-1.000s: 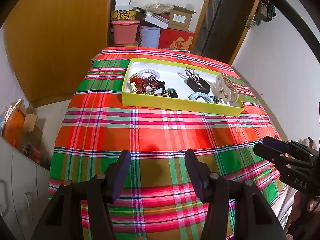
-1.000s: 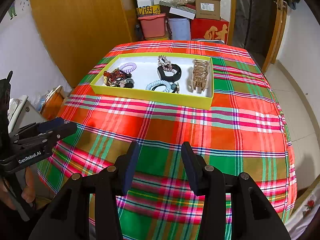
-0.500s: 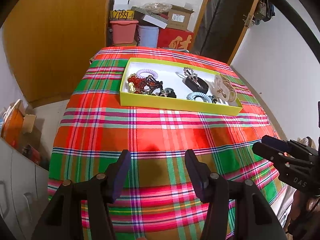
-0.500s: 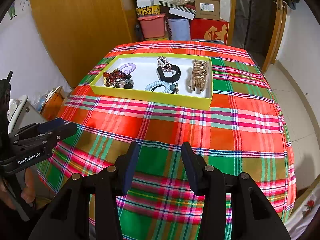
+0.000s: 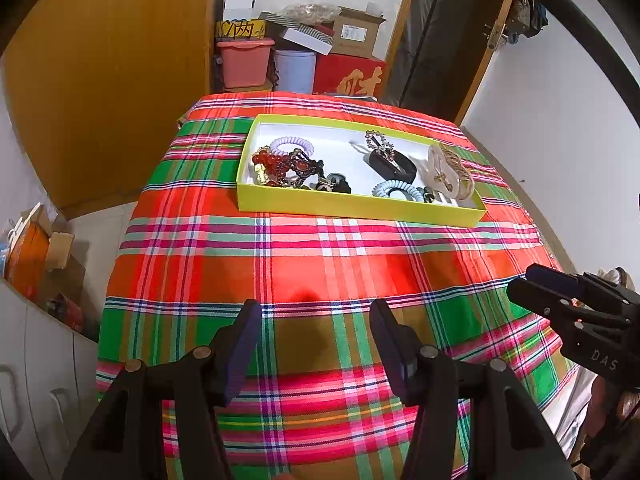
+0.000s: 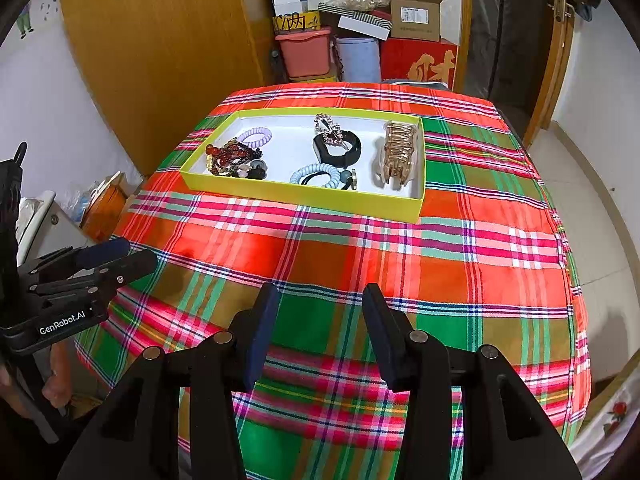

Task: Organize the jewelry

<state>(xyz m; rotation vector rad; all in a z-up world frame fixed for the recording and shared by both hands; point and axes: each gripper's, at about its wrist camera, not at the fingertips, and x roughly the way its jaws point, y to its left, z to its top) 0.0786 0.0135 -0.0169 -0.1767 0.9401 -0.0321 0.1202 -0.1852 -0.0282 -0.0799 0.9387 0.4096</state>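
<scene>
Left gripper (image 5: 314,344) and right gripper (image 6: 320,330) both tilt downward side by side above the bench, jaws parted, nothing between them.

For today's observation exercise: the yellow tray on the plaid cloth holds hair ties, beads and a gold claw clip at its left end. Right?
Not quite. In the right wrist view the gold claw clip lies at the right end of the yellow tray; the beads are at the left.

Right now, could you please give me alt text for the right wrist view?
The open, empty right gripper hangs over a plaid tablecloth, facing a yellow tray of hair ties, beads and a gold claw clip. The left gripper shows at the left edge.
</scene>
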